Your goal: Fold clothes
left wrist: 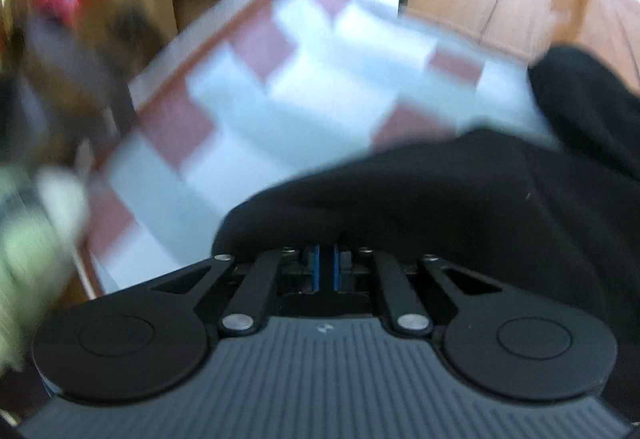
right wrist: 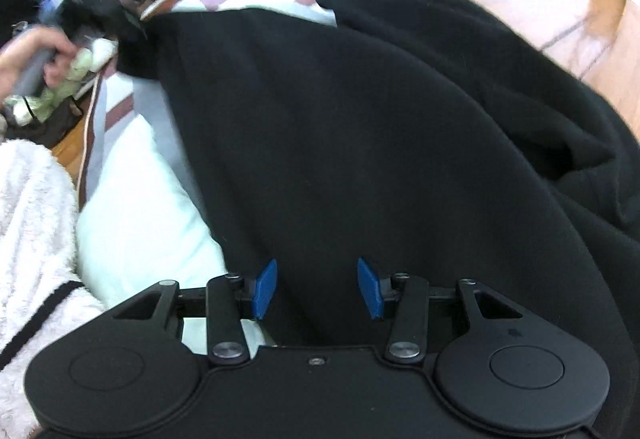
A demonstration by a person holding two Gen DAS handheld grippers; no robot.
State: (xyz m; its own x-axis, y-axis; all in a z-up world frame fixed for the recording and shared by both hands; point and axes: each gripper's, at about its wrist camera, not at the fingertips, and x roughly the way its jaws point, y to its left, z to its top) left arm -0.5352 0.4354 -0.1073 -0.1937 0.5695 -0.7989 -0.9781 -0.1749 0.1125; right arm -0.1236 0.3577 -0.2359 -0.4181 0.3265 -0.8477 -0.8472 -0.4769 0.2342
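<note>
Your left gripper (left wrist: 327, 263) has its blue pads pressed together, and the edge of the black garment (right wrist: 360, 143) lies right over the fingertips; the blur leaves it unclear whether cloth is actually pinched between them. That garment is spread across the checked blanket (left wrist: 256, 111), covering most of it in the right wrist view. Your right gripper (right wrist: 317, 289) hangs over the near part of the garment, its fingers (right wrist: 265, 289) set a moderate way apart, pressing nothing, black cloth beneath the gap. Far left in that view, your hand (right wrist: 28, 57) grips the other handle beside clutter. A fluffy white sleeve (right wrist: 32, 223) shows at lower left.
</note>
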